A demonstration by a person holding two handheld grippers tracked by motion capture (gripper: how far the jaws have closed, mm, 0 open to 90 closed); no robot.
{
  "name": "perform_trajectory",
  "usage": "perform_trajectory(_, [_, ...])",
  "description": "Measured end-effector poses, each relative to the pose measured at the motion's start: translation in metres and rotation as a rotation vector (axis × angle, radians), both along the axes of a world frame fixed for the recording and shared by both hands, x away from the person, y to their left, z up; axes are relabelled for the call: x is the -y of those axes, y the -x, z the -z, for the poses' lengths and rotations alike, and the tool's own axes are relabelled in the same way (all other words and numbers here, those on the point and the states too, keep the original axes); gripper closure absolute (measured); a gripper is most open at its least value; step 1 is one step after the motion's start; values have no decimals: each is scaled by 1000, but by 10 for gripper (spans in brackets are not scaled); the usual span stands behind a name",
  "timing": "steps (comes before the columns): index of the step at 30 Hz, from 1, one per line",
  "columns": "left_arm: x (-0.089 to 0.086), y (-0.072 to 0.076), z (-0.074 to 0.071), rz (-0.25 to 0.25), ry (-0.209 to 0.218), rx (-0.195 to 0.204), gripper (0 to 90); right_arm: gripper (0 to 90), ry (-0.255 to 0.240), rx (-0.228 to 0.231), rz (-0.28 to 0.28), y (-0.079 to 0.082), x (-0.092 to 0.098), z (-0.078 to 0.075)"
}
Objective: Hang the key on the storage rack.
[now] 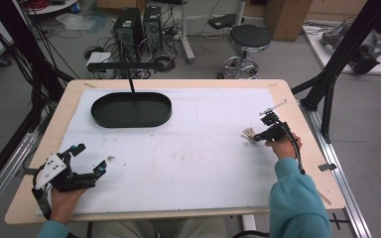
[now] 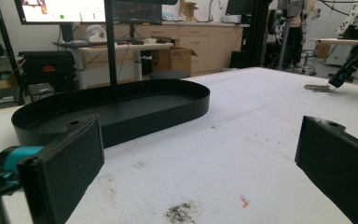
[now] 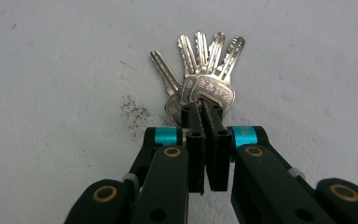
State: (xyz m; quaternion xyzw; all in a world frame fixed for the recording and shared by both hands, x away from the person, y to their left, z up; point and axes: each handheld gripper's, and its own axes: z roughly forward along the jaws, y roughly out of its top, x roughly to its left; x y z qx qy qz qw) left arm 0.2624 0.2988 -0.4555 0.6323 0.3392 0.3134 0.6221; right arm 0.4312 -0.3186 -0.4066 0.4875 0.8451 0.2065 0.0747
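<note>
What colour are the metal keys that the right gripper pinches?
The fanned bunch of metal keys is silver, clearest in the right gripper view.

Wooden table [image 1: 39, 148] w/ white mat [image 1: 188, 148]; on mat: black oval tray [image 1: 131, 110], bunch of keys [image 1: 248, 134].

Five flat silver metal keys [image 3: 200, 77] lie fanned in one bunch on the white foam table cover [image 1: 188, 148]. One shallow black oval metal tray [image 1: 131, 110] sits on that cover. Two black hand-held two-jaw grippers are at work, one on the left [image 1: 90, 157] and one on the right [image 1: 258, 136]. Behind the table stand one round black stool [image 1: 249, 37] and two black computer towers [image 1: 139, 27].
</note>
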Motion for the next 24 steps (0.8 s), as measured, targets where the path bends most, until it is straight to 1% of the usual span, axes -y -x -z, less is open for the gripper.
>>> perform_trajectory(4, [0,0,0,0,1,0,17,888,12,15,-7,1,-1,-1])
perform_trajectory(8, [0,0,0,0,-1,-1,17,889,4,16,-13,2,-1,-3])
perform_trajectory(9, [-1,0,0,-2,-2,-3,17,889,8,25,-26,2,0,-4])
perform_trajectory(10, [0,0,0,-9,3,-4,17,889,-11,29,-31,4,0,-6])
perform_trajectory(11, [0,-1,0,-11,-4,-6,17,889,-11,29,-31,4,0,-6])
perform_trajectory(12, [1,-1,-1,-7,-8,-7,17,890,-51,42,-27,4,1,-8])
perform_trajectory(13, [1,-1,-1,-6,-12,-9,17,890,-51,42,-27,4,1,-8])
perform_trajectory(14, [1,-1,-1,-6,-16,-9,17,890,-65,48,-29,5,2,-10])
perform_trajectory(16, [1,-2,-2,-12,-20,-22,17,891,-99,78,-39,6,4,-13])
perform_trajectory(18, [2,-3,-4,-20,-42,-47,17,891,-139,99,-44,9,4,-18])
perform_trajectory(19, [2,-3,-6,-27,-61,-52,17,891,-173,133,-59,12,6,-23])
perform_trajectory(20, [3,-3,-9,-25,-70,-53,17,891,-173,133,-59,12,6,-23])
perform_trajectory(21, [3,-4,-12,-24,-64,-49,17,890,-214,168,-87,15,6,-29])
perform_trajectory(22, [4,-4,-15,-20,-60,-44,17,890,-214,168,-87,15,6,-29])
perform_trajectory(23, [4,-4,-19,-15,-59,-38,17,890,-227,181,-102,16,4,-33])
perform_trajectory(24, [5,-5,-22,-2,-62,-34,17,890,-249,220,-146,20,1,-41])
